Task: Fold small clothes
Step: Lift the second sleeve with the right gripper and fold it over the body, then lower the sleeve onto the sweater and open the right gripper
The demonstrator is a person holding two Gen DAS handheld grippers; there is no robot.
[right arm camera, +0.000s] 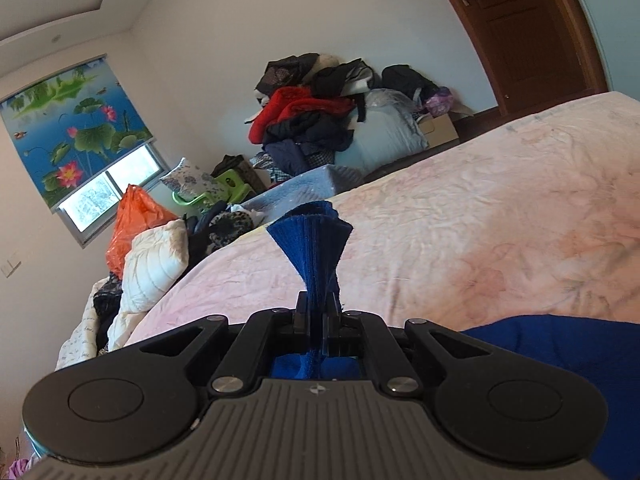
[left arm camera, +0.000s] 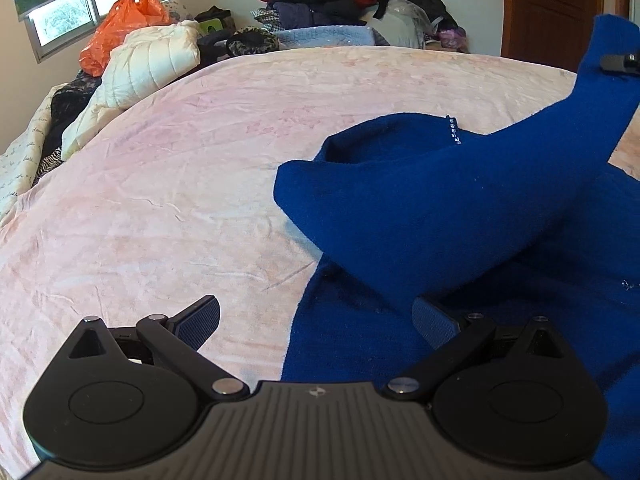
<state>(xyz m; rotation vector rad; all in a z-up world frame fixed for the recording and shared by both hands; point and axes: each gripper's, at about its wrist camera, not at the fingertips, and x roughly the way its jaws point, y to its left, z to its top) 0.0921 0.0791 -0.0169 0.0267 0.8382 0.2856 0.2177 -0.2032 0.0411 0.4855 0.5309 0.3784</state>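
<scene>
Where pinched, blue garment (right arm camera: 310, 256) hides pads.

A pink bedspread (left arm camera: 200, 168) covers the bed. At its far left lie a white quilted jacket (left arm camera: 148, 60) and an orange plastic bag (left arm camera: 120, 28); a clothes pile (right arm camera: 312, 116) rises against the far wall.

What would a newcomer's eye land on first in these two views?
The bright blue garment on the pink bedspread: one part is lifted up to the right, pinched in the shut right tool. The left tool hangs open at the garment's near edge. Behind, a clothes pile against the wall and an orange bag under the window.
</scene>
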